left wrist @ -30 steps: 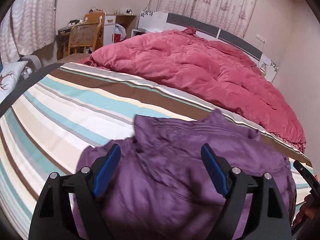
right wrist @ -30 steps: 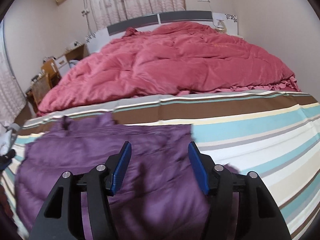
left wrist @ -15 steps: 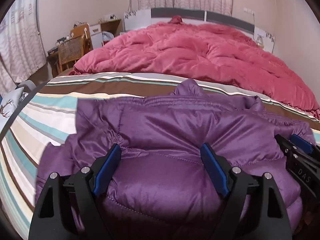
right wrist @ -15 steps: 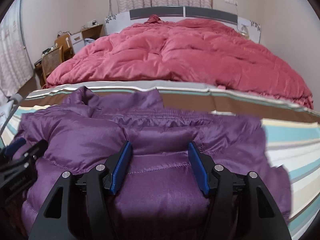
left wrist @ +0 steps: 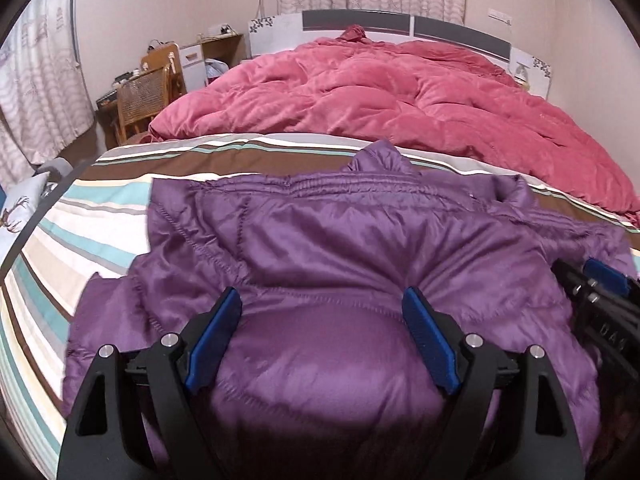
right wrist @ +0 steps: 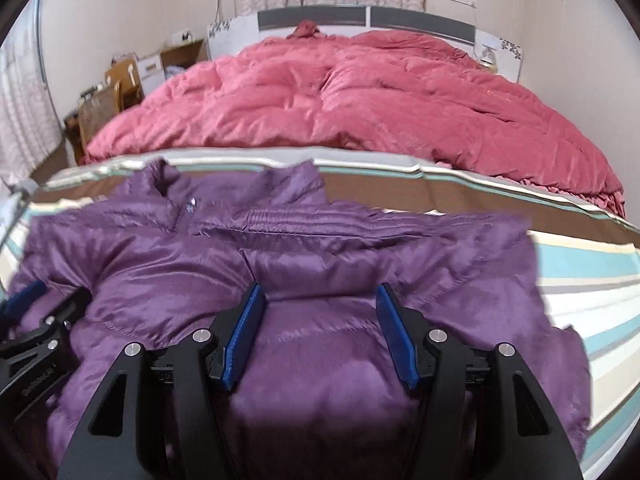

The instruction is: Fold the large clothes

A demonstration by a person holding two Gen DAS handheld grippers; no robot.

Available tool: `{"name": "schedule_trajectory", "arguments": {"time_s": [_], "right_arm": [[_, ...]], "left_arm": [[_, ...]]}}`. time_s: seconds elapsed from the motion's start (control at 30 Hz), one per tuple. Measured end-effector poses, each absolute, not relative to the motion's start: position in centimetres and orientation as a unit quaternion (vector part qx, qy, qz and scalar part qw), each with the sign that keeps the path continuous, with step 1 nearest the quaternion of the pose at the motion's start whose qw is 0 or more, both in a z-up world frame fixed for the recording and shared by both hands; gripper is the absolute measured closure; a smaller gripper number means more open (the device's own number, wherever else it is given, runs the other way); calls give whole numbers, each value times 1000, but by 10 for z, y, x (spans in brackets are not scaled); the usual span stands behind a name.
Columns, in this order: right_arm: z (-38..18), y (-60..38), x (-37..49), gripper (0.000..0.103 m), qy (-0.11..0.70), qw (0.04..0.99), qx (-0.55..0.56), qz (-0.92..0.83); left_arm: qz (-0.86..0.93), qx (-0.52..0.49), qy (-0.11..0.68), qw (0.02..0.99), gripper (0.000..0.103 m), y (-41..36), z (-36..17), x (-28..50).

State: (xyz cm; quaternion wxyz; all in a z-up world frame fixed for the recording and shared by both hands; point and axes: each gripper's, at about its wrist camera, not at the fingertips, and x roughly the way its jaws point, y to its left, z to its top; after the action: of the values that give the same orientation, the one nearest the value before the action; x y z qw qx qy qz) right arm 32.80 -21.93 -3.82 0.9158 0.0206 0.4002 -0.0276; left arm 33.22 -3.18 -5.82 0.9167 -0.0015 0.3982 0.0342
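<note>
A purple puffer jacket [left wrist: 340, 248] lies on the striped bed sheet [left wrist: 80, 232], its lower part doubled over toward the collar. It also shows in the right wrist view [right wrist: 280, 256]. My left gripper [left wrist: 322, 300] is open, its blue-padded jaws wide apart, with a puffed fold of the jacket between them. My right gripper [right wrist: 320, 298] is open the same way over the jacket's near edge. The right gripper also shows at the right edge of the left wrist view [left wrist: 600, 292], and the left gripper at the left edge of the right wrist view [right wrist: 44, 320].
A red quilt [left wrist: 380, 92] covers the far half of the bed up to the headboard [left wrist: 400, 26]. A wicker chair [left wrist: 140, 98] and a desk [left wrist: 208, 52] stand at the far left. Curtains hang on the left and behind.
Both grippers swung over the jacket and stayed open. The jacket's near part now lies doubled over toward the collar, and it fills more of both views.
</note>
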Motion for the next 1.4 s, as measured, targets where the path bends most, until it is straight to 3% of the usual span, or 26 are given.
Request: {"name": "schedule_trajectory", "arguments": {"time_s": [0.3, 0.87, 1.1, 1.23, 1.4], "right_arm": [[-36, -261, 295, 44, 388, 917, 25, -88], [-45, -262, 294, 43, 404, 911, 20, -85], [-16, -203, 277, 42, 360, 932, 30, 4], [-36, -171, 287, 42, 372, 928, -27, 15], [-52, -175, 300, 40, 391, 920, -13, 14]], "left_arm": [[47, 4, 383, 923, 10, -14, -56, 309], [23, -25, 397, 917, 7, -3, -70, 313], [92, -31, 375, 922, 7, 35, -62, 295], [87, -44, 397, 913, 4, 56, -88, 299], [68, -66, 410, 907, 3, 64, -99, 305]]}}
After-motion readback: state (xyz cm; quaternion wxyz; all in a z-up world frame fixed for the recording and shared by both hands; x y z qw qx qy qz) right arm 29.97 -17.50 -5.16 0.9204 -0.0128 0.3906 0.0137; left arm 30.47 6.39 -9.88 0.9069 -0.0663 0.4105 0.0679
